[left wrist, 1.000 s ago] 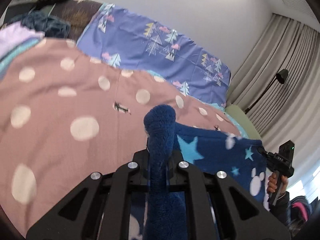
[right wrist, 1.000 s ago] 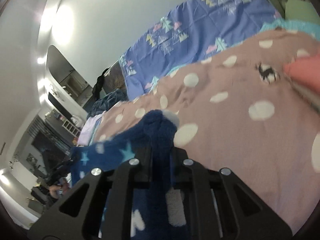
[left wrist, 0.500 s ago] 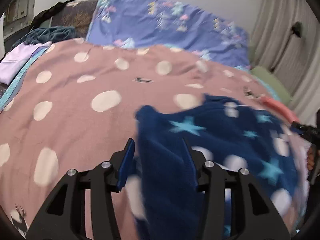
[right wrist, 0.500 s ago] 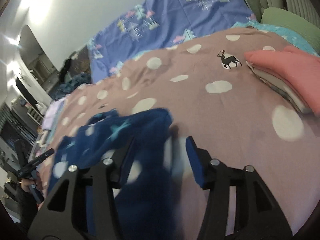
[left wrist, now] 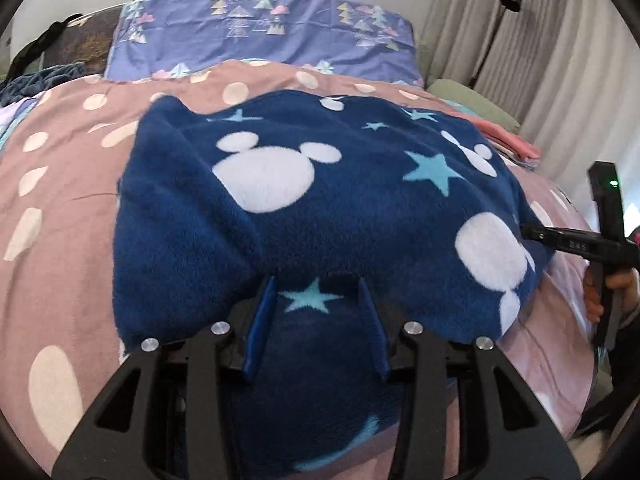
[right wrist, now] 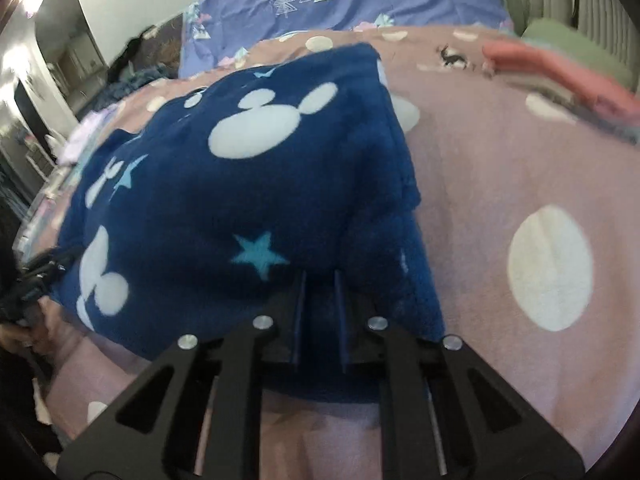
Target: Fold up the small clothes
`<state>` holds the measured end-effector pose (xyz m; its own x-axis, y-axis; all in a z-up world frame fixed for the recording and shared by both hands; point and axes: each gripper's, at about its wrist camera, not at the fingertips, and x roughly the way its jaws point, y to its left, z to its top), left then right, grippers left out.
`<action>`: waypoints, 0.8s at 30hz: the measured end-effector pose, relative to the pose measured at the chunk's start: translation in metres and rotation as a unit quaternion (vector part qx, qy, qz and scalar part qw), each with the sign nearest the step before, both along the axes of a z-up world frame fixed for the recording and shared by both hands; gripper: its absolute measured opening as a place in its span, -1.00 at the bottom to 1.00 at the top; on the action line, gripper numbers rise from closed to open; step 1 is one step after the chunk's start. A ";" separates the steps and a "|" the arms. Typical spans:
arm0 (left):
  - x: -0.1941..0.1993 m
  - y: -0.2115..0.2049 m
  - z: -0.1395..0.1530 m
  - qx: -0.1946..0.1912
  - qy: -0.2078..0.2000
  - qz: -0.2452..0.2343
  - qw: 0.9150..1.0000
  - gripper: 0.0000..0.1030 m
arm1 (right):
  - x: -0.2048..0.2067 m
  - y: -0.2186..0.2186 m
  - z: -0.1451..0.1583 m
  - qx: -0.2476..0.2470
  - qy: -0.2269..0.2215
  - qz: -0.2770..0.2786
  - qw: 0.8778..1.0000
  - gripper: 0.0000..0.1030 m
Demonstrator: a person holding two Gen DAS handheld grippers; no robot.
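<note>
Left tongs (left wrist: 316, 328) are parted, blue pads standing either side of the near hem of the navy fleece garment (left wrist: 320, 208); nothing is pinched. Right tongs (right wrist: 318, 312) are seen with a narrow gap between the pads, low at the garment's near edge; whether fleece is caught in that gap cannot be told from this view.

Garment is laid on the pink dotted bedspread (left wrist: 60, 240), doubled over: an upper layer is seen lying on a lower one along the near edge. One fold is judged done. Edges are not squared, the left side bulges, so at least smoothing and likely another fold are judged left.

A stack of folded clothes, coral piece on top (right wrist: 560, 76), is seen beyond the garment's right side, so part of the batch is judged finished. A purple patterned pillow (left wrist: 260, 32) lies beyond the garment's far edge.

Both tools are held low, aimed forward over the garment's near hem; the right hand (left wrist: 608, 292) is seen gripping its handle off the garment's right corner.
</note>
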<state>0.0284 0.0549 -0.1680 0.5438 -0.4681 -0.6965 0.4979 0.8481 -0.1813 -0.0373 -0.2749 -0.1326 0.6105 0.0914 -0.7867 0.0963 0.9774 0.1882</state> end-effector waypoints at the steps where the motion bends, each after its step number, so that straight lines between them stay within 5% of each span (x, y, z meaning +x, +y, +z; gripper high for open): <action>1: -0.001 -0.001 0.002 0.003 0.002 0.004 1.000 -0.15 | 0.000 0.004 0.006 -0.008 0.000 -0.007 1.000 -0.69; 4: -0.008 0.005 0.015 -0.002 -0.003 0.017 1.000 -0.12 | -0.012 0.020 0.029 0.002 -0.027 -0.003 1.000 -0.56; 7: -0.017 0.025 0.028 -0.032 -0.006 0.046 0.998 0.26 | -0.033 0.045 0.053 0.034 -0.076 0.039 0.996 -0.33; 11: -0.016 0.040 0.016 -0.027 0.003 0.076 0.997 0.28 | -0.040 0.091 0.054 0.027 -0.102 0.111 0.988 -0.16; 14: -0.022 0.031 0.003 0.026 -0.025 0.067 0.997 0.28 | -0.020 0.119 0.013 -0.031 -0.031 0.121 0.992 -0.09; 17: -0.033 0.019 0.000 0.080 -0.057 0.062 0.993 0.29 | -0.019 0.113 -0.005 0.002 -0.026 0.106 0.994 -0.07; 24: -0.027 0.044 0.021 0.012 -0.037 0.085 0.996 0.28 | -0.014 0.109 0.028 0.025 -0.023 0.096 0.995 -0.09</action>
